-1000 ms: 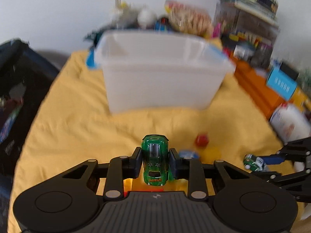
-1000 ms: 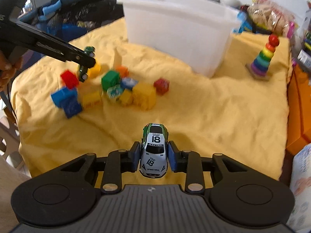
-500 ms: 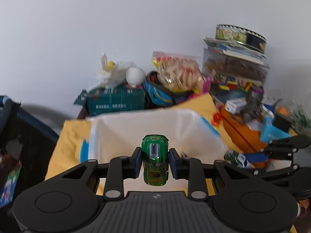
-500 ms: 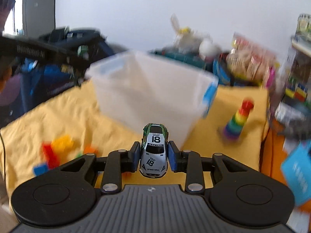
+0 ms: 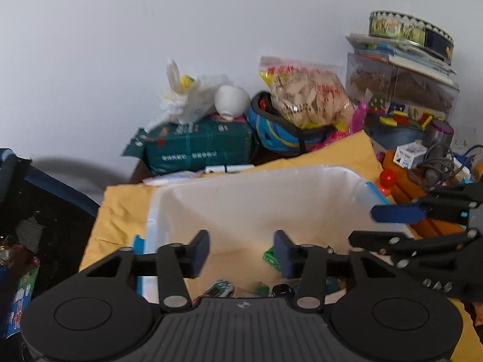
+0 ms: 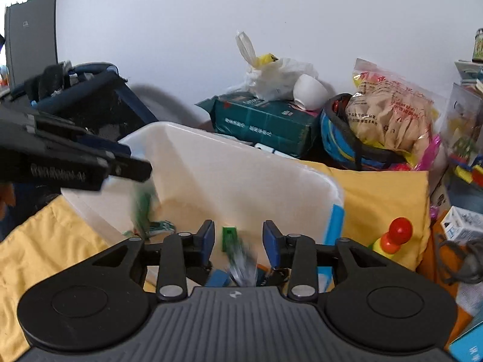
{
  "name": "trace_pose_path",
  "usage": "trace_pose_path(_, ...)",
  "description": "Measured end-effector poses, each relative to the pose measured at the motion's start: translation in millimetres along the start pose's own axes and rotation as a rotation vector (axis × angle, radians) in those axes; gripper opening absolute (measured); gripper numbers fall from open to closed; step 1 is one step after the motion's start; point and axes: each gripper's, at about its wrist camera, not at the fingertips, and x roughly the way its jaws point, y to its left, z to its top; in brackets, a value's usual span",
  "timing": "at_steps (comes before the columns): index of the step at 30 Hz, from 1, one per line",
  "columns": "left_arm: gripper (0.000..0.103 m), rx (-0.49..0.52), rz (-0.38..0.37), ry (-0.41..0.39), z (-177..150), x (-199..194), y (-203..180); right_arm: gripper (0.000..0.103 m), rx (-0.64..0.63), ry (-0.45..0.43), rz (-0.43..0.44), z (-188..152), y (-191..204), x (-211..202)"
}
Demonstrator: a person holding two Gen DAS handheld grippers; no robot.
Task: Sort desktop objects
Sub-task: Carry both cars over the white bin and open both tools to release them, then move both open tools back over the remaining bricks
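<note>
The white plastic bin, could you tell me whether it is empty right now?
Not empty: the white plastic bin holds toy cars and small blocks on its floor.

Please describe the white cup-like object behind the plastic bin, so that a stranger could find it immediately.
Start at the big translucent white bin on the yellow cloth. Behind it, against the wall, lies a dark green package. The white cup rests tipped over on that package, beside a crumpled white plastic bag; it alone is smooth, rounded and rigid.

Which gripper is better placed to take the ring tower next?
Right. The ring tower stands beside the bin, just right of the right gripper, whose jaws have just been opening; a blurred toy car drops between them.
</note>
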Motion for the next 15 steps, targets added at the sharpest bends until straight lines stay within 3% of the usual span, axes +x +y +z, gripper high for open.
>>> trace_pose_path(3, 0.061, -0.036, -0.009, -0.042, -9, -23, 6, 0.050, 0.023, -0.044, 0.000, -2, -3, -19)
trace_pose_path(7, 0.075, 0.006, 0.057, -0.121, -32, -62, -1, 0.057, 0.064, -0.071, 0.032, -8, -7, -44)
trace_pose_path(9, 0.080, 0.027, 0.077, -0.144, -47, -78, -7, 0.066, 0.064, -0.081, 0.038, -19, -5, -57)
trace_pose_path(12, 0.083, 0.054, 0.072, -0.124, -75, -94, -20, 0.069, 0.055, -0.054, 0.051, -43, 3, -69)
trace_pose_path(15, 0.083, 0.029, 0.048, -0.036, -102, -97, -26, 0.069, 0.062, 0.025, 0.080, -70, 11, -68)
